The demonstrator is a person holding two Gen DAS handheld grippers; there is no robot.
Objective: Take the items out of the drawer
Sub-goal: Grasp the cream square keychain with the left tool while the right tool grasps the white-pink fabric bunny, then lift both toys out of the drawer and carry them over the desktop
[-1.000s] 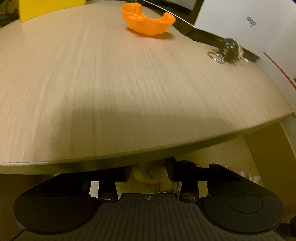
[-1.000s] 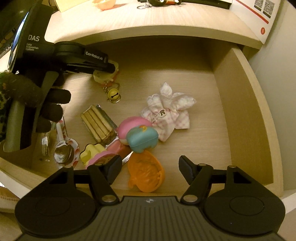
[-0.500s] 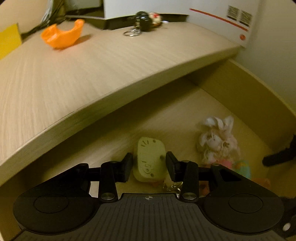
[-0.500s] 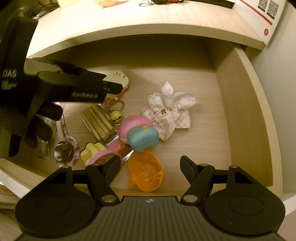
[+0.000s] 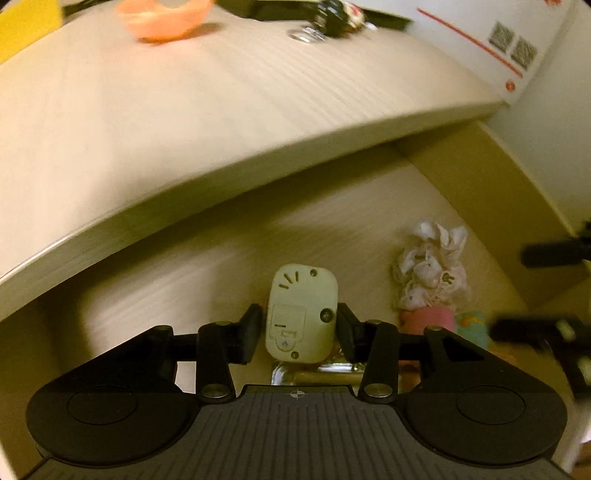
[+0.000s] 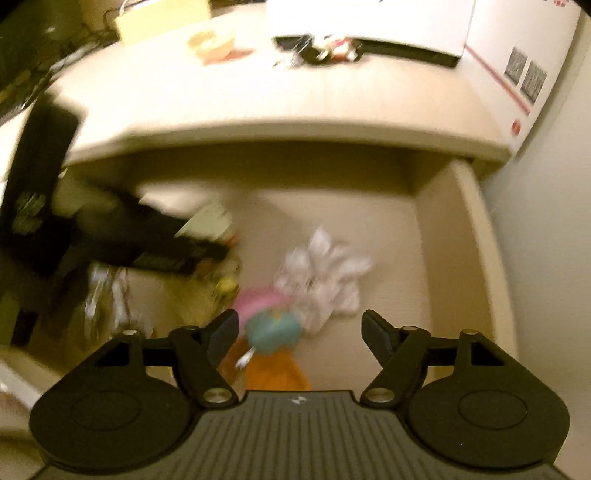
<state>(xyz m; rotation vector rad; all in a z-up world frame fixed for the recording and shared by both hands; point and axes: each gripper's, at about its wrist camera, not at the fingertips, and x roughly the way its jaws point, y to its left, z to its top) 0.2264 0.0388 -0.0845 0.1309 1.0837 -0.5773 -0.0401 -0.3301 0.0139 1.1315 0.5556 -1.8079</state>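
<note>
A: Where is the left tool point(image 5: 297, 334)?

B: Inside the open drawer point(image 5: 480, 177), below the edge of the tabletop point(image 5: 184, 110). Its two fingers sit on either side of a pale yellow-green keychain tag point(image 5: 301, 314); the right finger touches the tag's edge, the left one looks just beside it, so I cannot tell if the grip is firm.

A: And the right tool point(image 6: 299, 334)?

B: Spread wide, holding nothing, hovering above the drawer's front part. Below it lie a teal toy point(image 6: 273, 328), a pink round toy point(image 6: 258, 299) touching it, and an orange piece point(image 6: 275, 373) nearest the camera.

A: Anything else in there?

B: A white-and-pink checked cloth bundle point(image 5: 430, 273) lies right of the tag. The right wrist view is blurred, so the things at the drawer's left are unclear.

A: On the tabletop?

B: An orange bowl-shaped piece point(image 5: 166, 18) and a dark keychain with a ring point(image 5: 328, 18), well apart from the drawer's things.
</note>
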